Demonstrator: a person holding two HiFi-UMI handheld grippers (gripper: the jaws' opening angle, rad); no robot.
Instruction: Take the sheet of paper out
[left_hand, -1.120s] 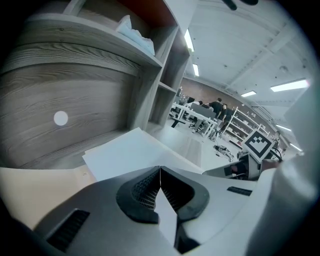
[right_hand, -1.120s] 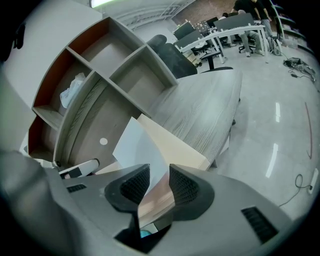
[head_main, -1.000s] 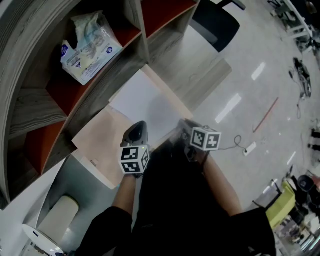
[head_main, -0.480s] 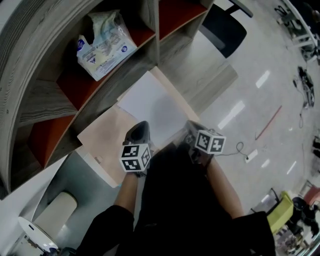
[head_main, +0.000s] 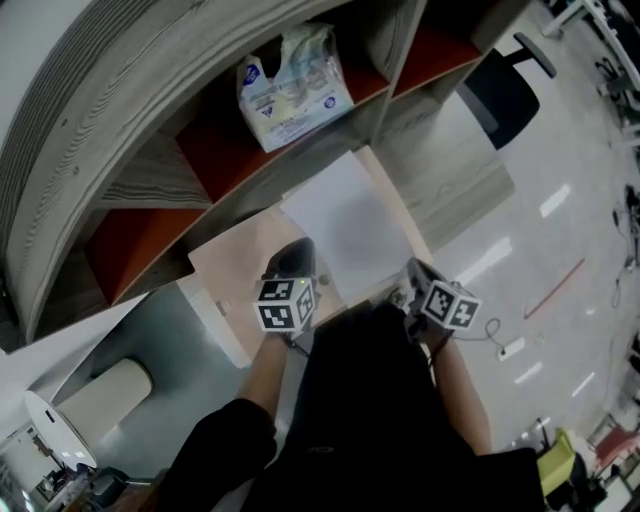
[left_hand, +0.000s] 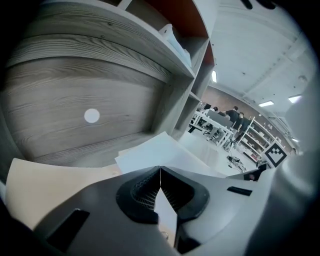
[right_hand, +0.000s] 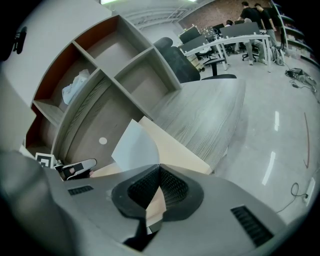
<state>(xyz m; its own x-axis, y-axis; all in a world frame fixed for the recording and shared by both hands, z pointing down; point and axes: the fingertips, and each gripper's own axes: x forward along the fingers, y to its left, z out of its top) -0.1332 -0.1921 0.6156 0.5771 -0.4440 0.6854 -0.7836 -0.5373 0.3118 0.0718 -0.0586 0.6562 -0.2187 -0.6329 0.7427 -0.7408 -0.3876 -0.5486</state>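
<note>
A white sheet of paper (head_main: 340, 215) lies on a beige board (head_main: 235, 265) in front of the shelf unit, its far corner near the shelf's edge. My left gripper (head_main: 292, 255) is shut at the sheet's near-left edge. In the left gripper view the jaws (left_hand: 160, 168) meet in a thin line, the paper (left_hand: 150, 152) running under them; no pinch shows. My right gripper (head_main: 412, 272) is at the sheet's near-right edge. In the right gripper view it (right_hand: 159, 167) is shut where the curled-up paper (right_hand: 131, 147) reaches its tips.
The grey wooden shelf unit (head_main: 150, 170) with red-orange backs holds a plastic packet (head_main: 290, 90). A black office chair (head_main: 500, 95) stands at the right. A white cylinder (head_main: 95, 400) is at the lower left. A cable and socket strip (head_main: 510, 350) lie on the floor.
The head view has swung, so the shelf and packet now sit nearer the middle. The left gripper has shifted along the board by the sheet's edge. The right gripper has stayed at the near-right edge.
</note>
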